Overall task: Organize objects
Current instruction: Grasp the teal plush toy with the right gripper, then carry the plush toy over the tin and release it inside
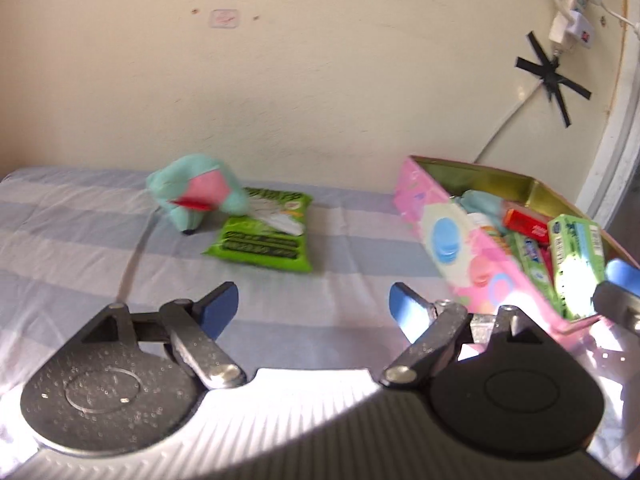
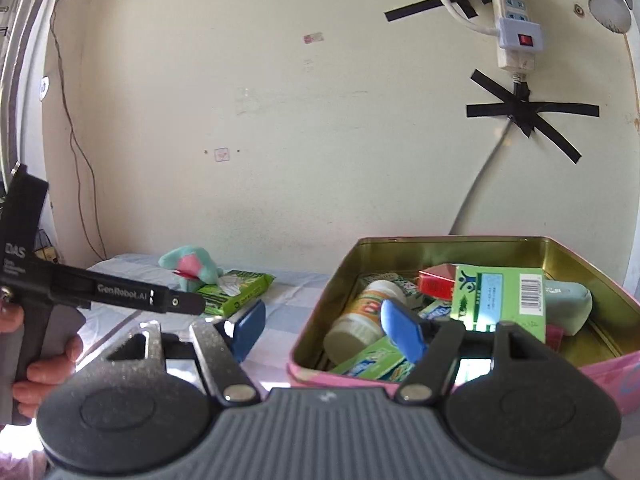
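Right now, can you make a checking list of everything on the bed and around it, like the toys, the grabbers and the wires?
Surface: striped bed sheet, blue and white, lightly creased.
Job's things: pink tin box, open and holding a white bottle, a green carton and a red packet; teal plush toy and green wipes pack lie outside on the sheet, the toy overlapping the pack's corner.
Clutter: nothing seen.
Grippers: left gripper open, empty, over bare sheet; right gripper open, empty, one finger over the box.
Cables: power strips and cords taped to the wall with black tape.
Surroundings: cream wall.
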A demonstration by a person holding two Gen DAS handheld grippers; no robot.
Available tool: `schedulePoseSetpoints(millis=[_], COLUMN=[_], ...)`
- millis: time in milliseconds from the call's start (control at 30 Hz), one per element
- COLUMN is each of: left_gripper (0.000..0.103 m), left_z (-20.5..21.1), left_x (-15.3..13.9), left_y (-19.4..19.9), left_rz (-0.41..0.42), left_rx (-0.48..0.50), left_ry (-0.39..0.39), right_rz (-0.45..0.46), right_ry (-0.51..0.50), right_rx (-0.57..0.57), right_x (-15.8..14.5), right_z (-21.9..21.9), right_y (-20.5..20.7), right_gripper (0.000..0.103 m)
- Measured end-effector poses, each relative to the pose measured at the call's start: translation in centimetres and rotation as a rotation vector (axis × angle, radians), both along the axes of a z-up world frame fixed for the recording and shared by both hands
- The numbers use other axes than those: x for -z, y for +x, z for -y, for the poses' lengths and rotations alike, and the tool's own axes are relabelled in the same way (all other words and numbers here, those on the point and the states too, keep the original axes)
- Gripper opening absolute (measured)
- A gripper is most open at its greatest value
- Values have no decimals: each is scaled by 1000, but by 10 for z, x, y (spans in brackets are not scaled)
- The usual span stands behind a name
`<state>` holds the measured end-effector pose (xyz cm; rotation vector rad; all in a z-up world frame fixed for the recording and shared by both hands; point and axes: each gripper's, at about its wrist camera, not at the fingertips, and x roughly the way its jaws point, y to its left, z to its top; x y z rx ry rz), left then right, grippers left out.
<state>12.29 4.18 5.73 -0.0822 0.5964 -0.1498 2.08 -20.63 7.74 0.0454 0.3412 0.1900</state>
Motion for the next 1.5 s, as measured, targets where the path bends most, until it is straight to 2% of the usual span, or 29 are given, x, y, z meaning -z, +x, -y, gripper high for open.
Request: schedulePoseSetpoints(millis=[133,233,400,467,600,767,800,833,867,900,967,1033,1133,1233,1367,1500], left_gripper=[84,84,84,84,85,85,85,85,85,85,85,85,85,85,88,88], left_z=[-44,-82,-140,-152,-164,-168,-168,-168,-168,-168,-170,-171,-167,-161,-143,-101], left_x=[16,24,39,33,27,25,25,24,24,24,23,21,18,14,10,13], left_y=[6,12,18,13,7,11,10,9,9,9,7,3,-3,-10,-16,-19], left_rz=[-20,-8,-55,-28,6,1,-1,1,3,6,13,27,59,106,147,142], left_rx=[-109,-234,-398,-434,-492,-494,-483,-478,-477,-478,-482,-481,-461,-402,-230,-9], left_ry=[14,9,-185,-221,-237,-248,-258,-260,-258,-256,-272,-286,-272,-279,-297,-218], right_rz=[-35,-80,-158,-163,-115,-94,-91,-111,-139,-131,-147,-181,-271,-391,-509,-568], right_ry=[-32,-43,-13,-33,-227,-441,-478,-508,-527,-526,-433,-278,-41,153,344,487], right_rx=[-85,-143,-199,-218,-241,-206,-203,-208,-200,-184,-193,-209,-256,-306,-337,-284], right_x=[-2,1,1,2,7,28,35,42,48,49,41,24,6,3,20,49], right_z=[-38,-69,-124,-150,-213,-266,-273,-278,-279,-279,-268,-248,-209,-165,-101,-42], right_y=[4,21,79,105,158,218,227,237,244,246,242,235,209,174,114,53], right_gripper=[67,68,68,72,86,86,83,64,55,49,43,41,42,43,45,48])
